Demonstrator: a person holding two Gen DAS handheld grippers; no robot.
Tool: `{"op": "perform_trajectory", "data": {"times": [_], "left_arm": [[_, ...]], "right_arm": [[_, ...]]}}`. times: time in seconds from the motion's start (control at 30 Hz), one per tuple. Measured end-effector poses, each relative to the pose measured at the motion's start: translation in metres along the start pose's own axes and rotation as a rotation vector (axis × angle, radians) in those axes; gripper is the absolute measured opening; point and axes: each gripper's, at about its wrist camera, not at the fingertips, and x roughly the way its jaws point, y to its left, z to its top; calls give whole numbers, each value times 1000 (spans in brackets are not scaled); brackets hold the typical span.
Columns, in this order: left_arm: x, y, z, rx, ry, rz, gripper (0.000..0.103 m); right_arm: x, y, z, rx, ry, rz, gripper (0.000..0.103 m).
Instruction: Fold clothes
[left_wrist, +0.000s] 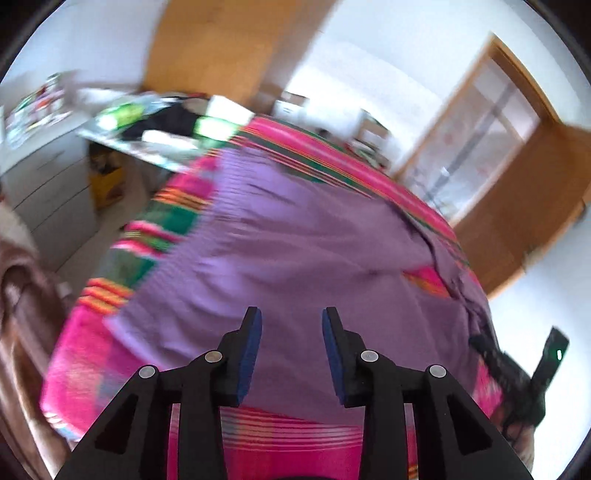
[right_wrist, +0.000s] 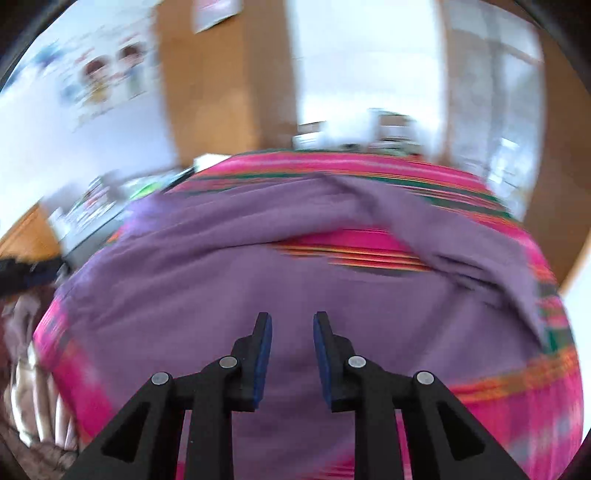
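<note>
- Purple garment (left_wrist: 295, 236) lies spread flat over the striped pink bedcover (left_wrist: 81, 354), ahead of and below both grippers; in the right wrist view a sleeve or flap seems folded across its far right side, though blur makes that unsure.
- Left gripper (left_wrist: 291, 325) hangs over the near edge of the cloth, jaws partly open, nothing between them.
- Right gripper (right_wrist: 292, 328) hangs likewise over the near part, jaws a little narrower, also empty.
- Neither hand looks clearly nearer.
</note>
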Motion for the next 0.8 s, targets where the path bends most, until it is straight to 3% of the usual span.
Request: {"op": "perform_trajectory", "data": {"times": [0.13,0.2,0.37,0.6,0.8], "left_arm": [[32,-57,-8,158,112,-87,40],[43,-82,-12,225,148,-116,40],[70,-148,-26,397,241,-193,40],[88,-202,-50,556,316,-220,40],[82,-227,-71,683,304,-208,40]], "right_arm": [[-12,-61,-9,139,-30,-214,24],[-18,-90,-13,202,-43,-271,25],[-14,-129,-13,251,0,-339,29],[-4,-134,-1,116,31,-375,29],[11,-144,6,72,77,-397,29]]}}
